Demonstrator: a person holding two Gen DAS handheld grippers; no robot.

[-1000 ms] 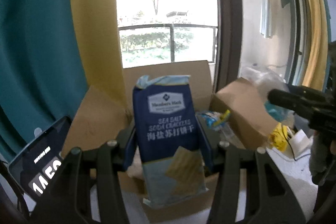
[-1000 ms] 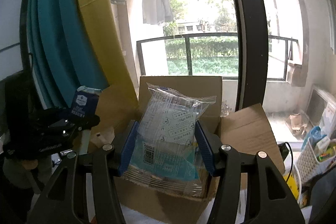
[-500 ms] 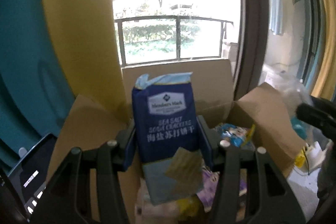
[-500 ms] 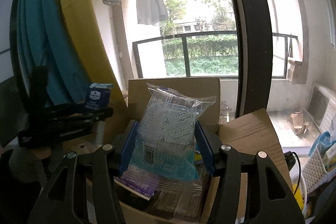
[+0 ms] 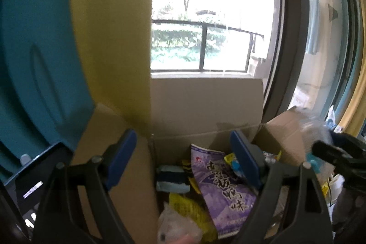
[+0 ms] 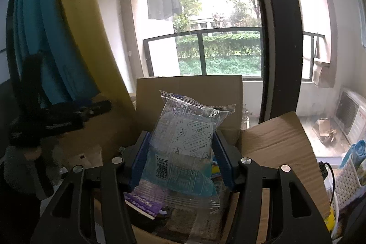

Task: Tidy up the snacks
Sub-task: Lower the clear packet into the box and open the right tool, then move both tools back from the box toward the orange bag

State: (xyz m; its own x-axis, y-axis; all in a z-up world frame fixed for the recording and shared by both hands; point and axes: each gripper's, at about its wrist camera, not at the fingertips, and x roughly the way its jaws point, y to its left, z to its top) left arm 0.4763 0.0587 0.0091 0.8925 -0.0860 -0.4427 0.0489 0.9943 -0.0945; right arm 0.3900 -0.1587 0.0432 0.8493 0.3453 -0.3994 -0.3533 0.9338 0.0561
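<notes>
Left gripper (image 5: pixel 183 160) opening over box (image 5: pixel 205 106), nothing between pads. Right gripper (image 6: pixel 180 159) clamps clear bag (image 6: pixel 187 141) above box. Risk: bag slides off pile if released high.

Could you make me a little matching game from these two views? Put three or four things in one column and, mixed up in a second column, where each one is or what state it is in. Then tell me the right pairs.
Things:
1. left gripper
2. right gripper
3. purple snack bag
4. cardboard box

Places or states:
A. lying inside the box among other packets
B. jaws opening, nothing between them
C. clamped on a clear packet with a blue lower part
D. standing with its flaps up in front of the window

Pairs: 1-B, 2-C, 3-A, 4-D
</notes>
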